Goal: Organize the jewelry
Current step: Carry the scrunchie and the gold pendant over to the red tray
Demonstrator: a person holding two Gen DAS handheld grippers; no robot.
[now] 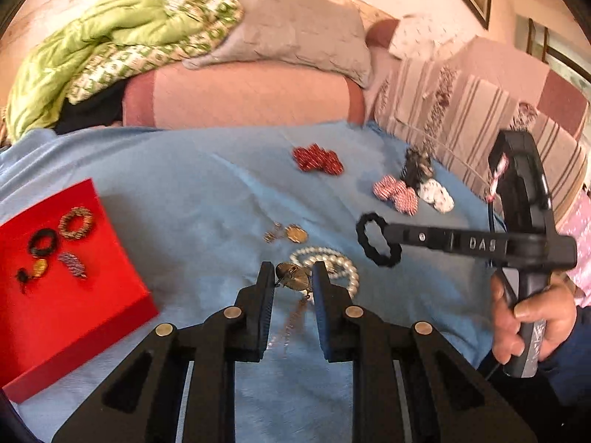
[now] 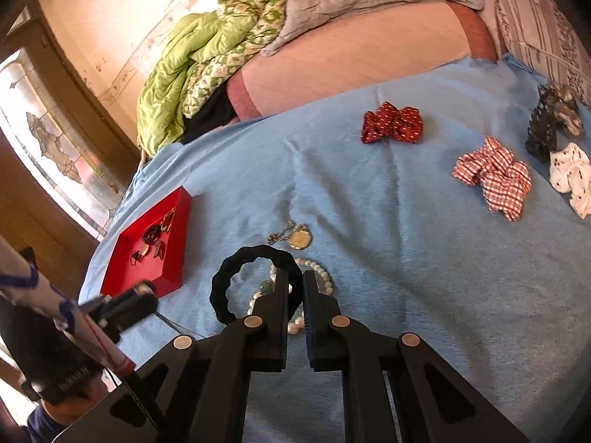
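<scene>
The black scrunchie (image 2: 256, 284) hangs from the tip of the right tool (image 1: 384, 228), whose jaws are closed all the way on its edge; the loop is lifted clear of the blue bedspread (image 1: 184, 184). It is a ruffled black fabric ring, open in the middle. The left tool (image 1: 293, 277) has its jaws narrowed around a bronze shell-shaped pendant (image 1: 293, 277), with its thin chain (image 1: 291, 326) trailing down between them; whether the pads actually press on the pendant cannot be told. Just beyond it lies a pearl necklace (image 1: 340, 264), and a little farther a gold medallion (image 1: 296, 233) on a chain. At the left sits a red tray (image 1: 92, 306) holding 2 ring-shaped pieces and some smaller items. Farther up the bedspread are a red dotted scrunchie (image 2: 392, 122), a red checked one (image 2: 493, 177), a white spotted one (image 2: 570, 175) and a dark hair claw (image 2: 542, 133). A hand (image 1: 532, 325) grips the right tool's handle. Behind are a pink mattress edge (image 1: 240, 96), a grey pillow (image 1: 295, 29) and a green quilt (image 1: 92, 44).
</scene>
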